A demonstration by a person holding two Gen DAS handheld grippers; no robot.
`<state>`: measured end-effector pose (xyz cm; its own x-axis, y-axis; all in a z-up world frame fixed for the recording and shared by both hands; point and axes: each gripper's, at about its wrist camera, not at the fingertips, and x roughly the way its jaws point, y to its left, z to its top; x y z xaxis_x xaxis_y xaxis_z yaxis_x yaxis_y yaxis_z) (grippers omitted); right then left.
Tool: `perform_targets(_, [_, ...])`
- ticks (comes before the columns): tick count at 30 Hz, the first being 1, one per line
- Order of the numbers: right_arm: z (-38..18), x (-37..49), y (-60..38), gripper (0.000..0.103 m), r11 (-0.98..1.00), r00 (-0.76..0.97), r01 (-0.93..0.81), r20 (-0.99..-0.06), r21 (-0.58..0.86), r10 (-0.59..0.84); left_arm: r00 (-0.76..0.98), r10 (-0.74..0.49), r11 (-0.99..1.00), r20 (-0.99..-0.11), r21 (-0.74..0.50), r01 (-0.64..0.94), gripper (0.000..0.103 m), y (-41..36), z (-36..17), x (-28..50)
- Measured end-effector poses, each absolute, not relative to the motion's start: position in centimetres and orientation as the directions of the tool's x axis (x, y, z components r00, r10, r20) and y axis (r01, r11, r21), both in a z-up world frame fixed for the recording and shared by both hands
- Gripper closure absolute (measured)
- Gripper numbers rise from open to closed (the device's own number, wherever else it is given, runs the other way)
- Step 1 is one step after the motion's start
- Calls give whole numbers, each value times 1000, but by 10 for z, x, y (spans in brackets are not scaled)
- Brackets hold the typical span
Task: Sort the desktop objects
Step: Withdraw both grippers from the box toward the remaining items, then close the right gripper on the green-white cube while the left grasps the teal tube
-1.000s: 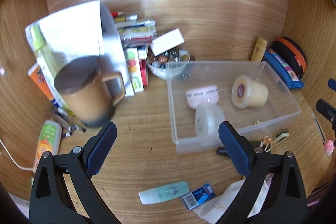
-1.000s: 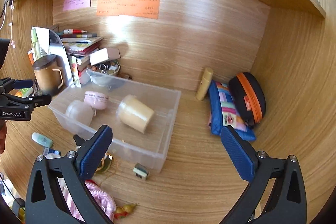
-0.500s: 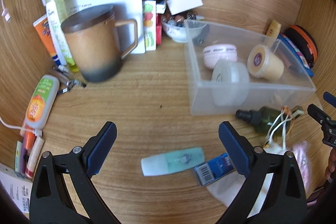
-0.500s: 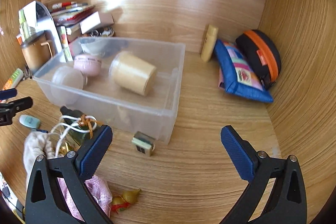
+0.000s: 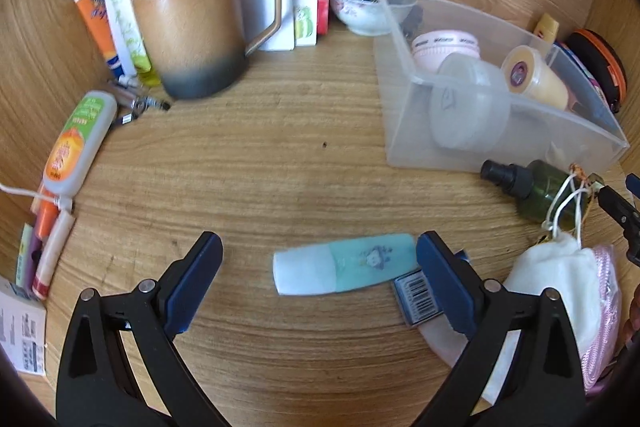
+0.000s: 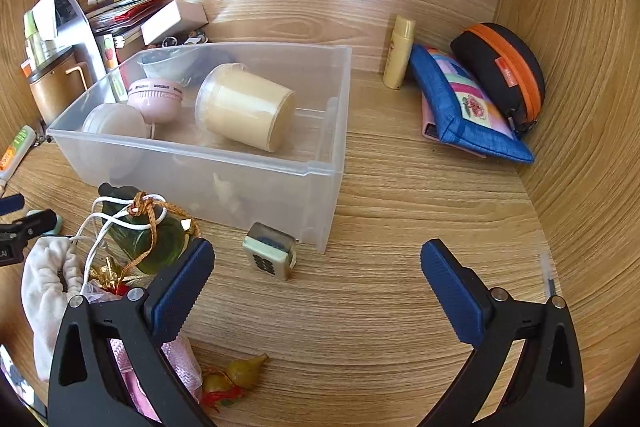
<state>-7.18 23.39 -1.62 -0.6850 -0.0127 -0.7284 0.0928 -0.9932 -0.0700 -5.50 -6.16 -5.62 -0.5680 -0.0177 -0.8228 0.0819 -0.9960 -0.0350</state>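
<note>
Wooden desk point(image 5: 280, 167) carries the clutter. Both claws are released: the left gripper point(image 5: 320, 267) hangs with its pads spread either side of a pale teal tube point(image 5: 344, 269) lying flat (not touching it), a blue barcoded packet point(image 5: 416, 297) just beside the right pad. The right gripper point(image 6: 316, 283) gapes over bare wood near a mahjong-tile eraser point(image 6: 270, 255). Behind sits the clear plastic bin point(image 6: 320, 171) holding a beige cup point(image 6: 244, 107), a pink jar point(image 6: 156, 99) and a frosted jar point(image 6: 114, 125); a green spray bottle point(image 6: 148, 239) lies against its front wall.
</note>
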Motion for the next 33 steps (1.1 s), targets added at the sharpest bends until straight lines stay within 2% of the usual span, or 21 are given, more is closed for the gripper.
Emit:
perform_targets(10, [-31, -81, 234, 7, -993, -646, 115, -759, 4, -78, -564, 1, -995, -826, -58, 84, 4, -57, -57, -51])
perform_targets(12, [-32, -81, 232, 13, -992, -644, 123, -761, 3, -82, -564, 2, -995, -825, -59, 83, 4, -58, -56, -54])
perform_targets(15, [-34, -81, 231, 16, -991, -640, 132, -763, -1, -85, -566, 10, -994, -824, -69, 82, 4, -59, -57, -56])
perform_targets(20, [-36, -86, 233, 26, -991, -628, 130, -771, 31, -106, -568, -38, -993, -822, -34, 116, 4, -61, -58, -57])
perform_targets(25, [-38, -90, 233, 41, -990, -610, 135, -783, 46, -120, -570, -53, -993, -820, -17, 118, 4, -60, -60, -59])
perform_targets(29, [-39, -90, 233, 48, -990, -607, 131, -785, 55, -124, -584, -32, -993, -811, -39, 109, 8, -62, -58, -59])
perform_targets(31, [-39, -90, 233, 54, -988, -608, 135, -782, 70, -138, -590, -33, -993, -807, -40, 110, 13, -62, -57, -57])
perform_targets(33, [-38, -89, 234, 55, -989, -610, 130, -780, 77, -141, -595, -35, -994, -803, -35, 106, 18, -61, -57, -56])
